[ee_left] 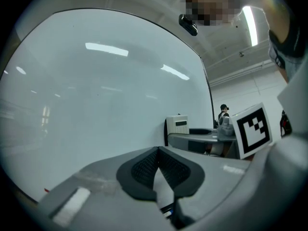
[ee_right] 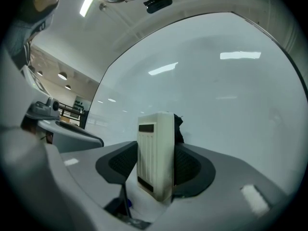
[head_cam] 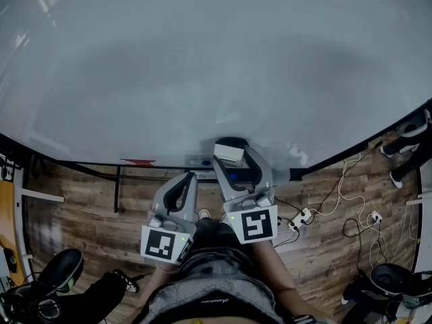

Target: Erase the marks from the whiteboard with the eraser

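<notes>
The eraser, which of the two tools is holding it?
The right tool: its jaws clamp the white eraser. The left tool is shut on nothing.

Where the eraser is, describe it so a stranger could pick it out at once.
Start at the big whiteboard and drop to the middle of its lower edge. The eraser is the cream ribbed block with a dark back, clamped in the right tongs; the left tongs beside it are shut on nothing.
</notes>
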Motion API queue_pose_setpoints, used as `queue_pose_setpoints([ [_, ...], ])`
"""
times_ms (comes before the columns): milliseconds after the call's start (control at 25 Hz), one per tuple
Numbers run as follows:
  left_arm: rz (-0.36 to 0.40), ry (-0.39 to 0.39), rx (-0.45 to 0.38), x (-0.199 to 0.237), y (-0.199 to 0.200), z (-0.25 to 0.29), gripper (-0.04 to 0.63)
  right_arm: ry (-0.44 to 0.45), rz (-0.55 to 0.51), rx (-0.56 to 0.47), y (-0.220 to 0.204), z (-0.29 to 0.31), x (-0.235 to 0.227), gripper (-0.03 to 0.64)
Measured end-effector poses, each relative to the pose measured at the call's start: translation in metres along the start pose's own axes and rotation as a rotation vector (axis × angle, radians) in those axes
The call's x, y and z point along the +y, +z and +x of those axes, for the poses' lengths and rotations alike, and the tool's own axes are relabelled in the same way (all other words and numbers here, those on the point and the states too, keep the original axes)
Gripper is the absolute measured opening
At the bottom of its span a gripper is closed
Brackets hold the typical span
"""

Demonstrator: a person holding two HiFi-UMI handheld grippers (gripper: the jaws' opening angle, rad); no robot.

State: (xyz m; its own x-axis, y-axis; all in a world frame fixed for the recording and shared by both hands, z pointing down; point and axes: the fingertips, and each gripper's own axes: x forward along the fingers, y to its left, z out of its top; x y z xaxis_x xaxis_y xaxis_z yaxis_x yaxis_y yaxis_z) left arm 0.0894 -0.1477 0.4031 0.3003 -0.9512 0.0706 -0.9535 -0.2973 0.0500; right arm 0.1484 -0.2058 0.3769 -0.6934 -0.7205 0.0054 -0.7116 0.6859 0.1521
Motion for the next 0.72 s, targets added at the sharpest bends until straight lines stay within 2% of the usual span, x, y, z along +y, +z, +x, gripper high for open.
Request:
queue_pose_setpoints([
  [120,-0.021,-0.038,-0.003,0.003,0.004,0.004,0.003,-0.014,0.001,0.018,0.000,0.000,0.001,0.229],
  [240,-0.012,-0.085,-0.011,0.005,0.003,0.009,0.003,-0.024,-0.018,0.031,-0.003,-0.001,0.000,0.229],
  [400,-0.042,-0.105,0.003,0.010,0.000,0.009,0.003,-0.052,-0.026,0.018,-0.001,0.001,0.003,0.229],
  [600,-0.012,-0.167,-0.008,0.002,-0.003,0.011,0.003,-0.058,-0.034,0.013,-0.001,-0.003,0.005,0.229],
  [720,-0.007,-0.174,0.000,-0.003,-0.005,0.018,0.003,-0.040,-0.043,0.017,-0.003,-0.001,0.005,0.229],
])
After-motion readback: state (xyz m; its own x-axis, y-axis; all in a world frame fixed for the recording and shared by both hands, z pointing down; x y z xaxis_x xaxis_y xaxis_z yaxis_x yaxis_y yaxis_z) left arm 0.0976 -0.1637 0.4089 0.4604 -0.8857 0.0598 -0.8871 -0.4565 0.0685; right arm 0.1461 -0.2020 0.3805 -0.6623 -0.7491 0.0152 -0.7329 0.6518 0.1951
